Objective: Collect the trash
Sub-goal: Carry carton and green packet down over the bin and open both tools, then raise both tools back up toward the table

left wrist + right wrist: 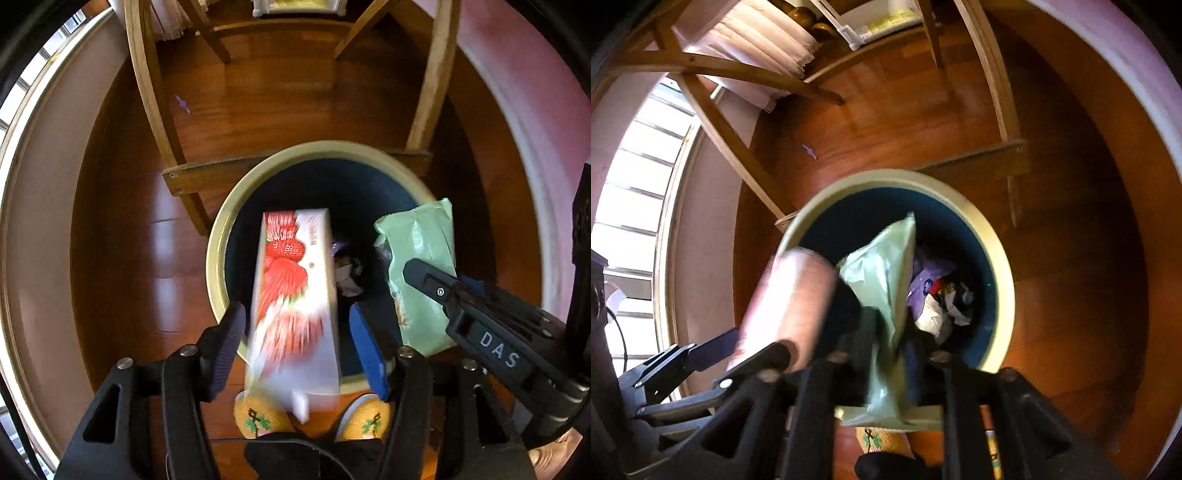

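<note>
Left gripper gapes over the bin, strawberry carton loose between its fingers. At three o'clock, the right gripper stands narrow around the green wrapper; grip unclear.

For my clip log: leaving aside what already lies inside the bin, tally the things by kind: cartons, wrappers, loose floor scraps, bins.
Strawberry carton: 1
Green wrapper: 1
Purple scrap on the floor: 1
Bin: 1
Total: 4
</note>
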Demonstrator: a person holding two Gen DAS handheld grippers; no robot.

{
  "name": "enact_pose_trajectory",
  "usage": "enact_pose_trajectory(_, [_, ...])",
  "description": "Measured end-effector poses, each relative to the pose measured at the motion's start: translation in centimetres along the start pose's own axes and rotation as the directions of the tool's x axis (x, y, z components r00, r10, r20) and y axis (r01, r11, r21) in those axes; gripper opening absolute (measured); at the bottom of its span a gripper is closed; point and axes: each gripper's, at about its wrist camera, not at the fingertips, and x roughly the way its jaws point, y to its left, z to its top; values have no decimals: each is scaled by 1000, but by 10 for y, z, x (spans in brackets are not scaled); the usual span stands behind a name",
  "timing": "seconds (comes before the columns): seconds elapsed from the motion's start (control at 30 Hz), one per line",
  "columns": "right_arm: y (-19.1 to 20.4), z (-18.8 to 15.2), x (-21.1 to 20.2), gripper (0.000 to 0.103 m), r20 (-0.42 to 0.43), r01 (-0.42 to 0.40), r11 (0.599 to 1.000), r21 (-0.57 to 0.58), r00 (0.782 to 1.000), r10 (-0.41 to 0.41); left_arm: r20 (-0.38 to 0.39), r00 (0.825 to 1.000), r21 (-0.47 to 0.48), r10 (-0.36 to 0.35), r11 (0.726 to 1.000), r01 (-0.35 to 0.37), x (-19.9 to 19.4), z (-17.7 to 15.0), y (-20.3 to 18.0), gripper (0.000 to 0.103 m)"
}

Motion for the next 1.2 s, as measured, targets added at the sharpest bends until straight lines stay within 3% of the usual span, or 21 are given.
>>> enact_pose_trajectory(0.07, [-6, 0, 6, 49, 0, 12, 1000, 18, 1000, -12, -5, 1000, -8, 16, 1000, -16, 5, 0, 2, 72])
enact_pose_trajectory(0.1, [-8, 0, 7, 51, 1, 9, 1000, 28, 1000, -9, -10, 1000, -12, 21, 1000, -21, 3, 2, 7, 86])
enact_pose_trajectory(0.13, [-11, 0, 6, 61, 5, 4, 999, 40, 1000, -4, -14, 1000, -16, 20, 1000, -20, 3, 2, 8, 96])
enact_pose_trajectory(0.17, [-13, 0, 4, 71, 11, 1, 999, 51, 1000, -2, -16, 1000, -20, 18, 1000, -19, 4, 2, 11, 96])
enact_pose_trajectory(0.2, [-13, 0, 3, 73, 15, 0, 998, 55, 1000, -1, -17, 1000, -25, 19, 999, -20, 2, 2, 14, 96])
enact_pose_trajectory(0.43, [-10, -3, -4, 73, 4, 12, 998, 53, 1000, -12, -11, 998, -19, 54, 998, -55, -16, -3, 7, 96])
enact_pose_trajectory(0.7, [7, -9, -60, 73, 20, 14, 998, 64, 1000, -15, 12, 998, -52, 63, 997, -62, -83, -17, 4, 96])
enact_pose_trajectory(0.97, [32, -10, -177, 73, 57, -16, 997, 69, 998, 12, 38, 998, -86, 41, 996, -38, -194, -39, -1, 96])
enact_pose_trajectory(1.2, [71, -9, -295, 73, 114, -6, 1000, -26, 993, 9, 152, 988, -77, 39, 997, -28, -319, -45, -12, 96])
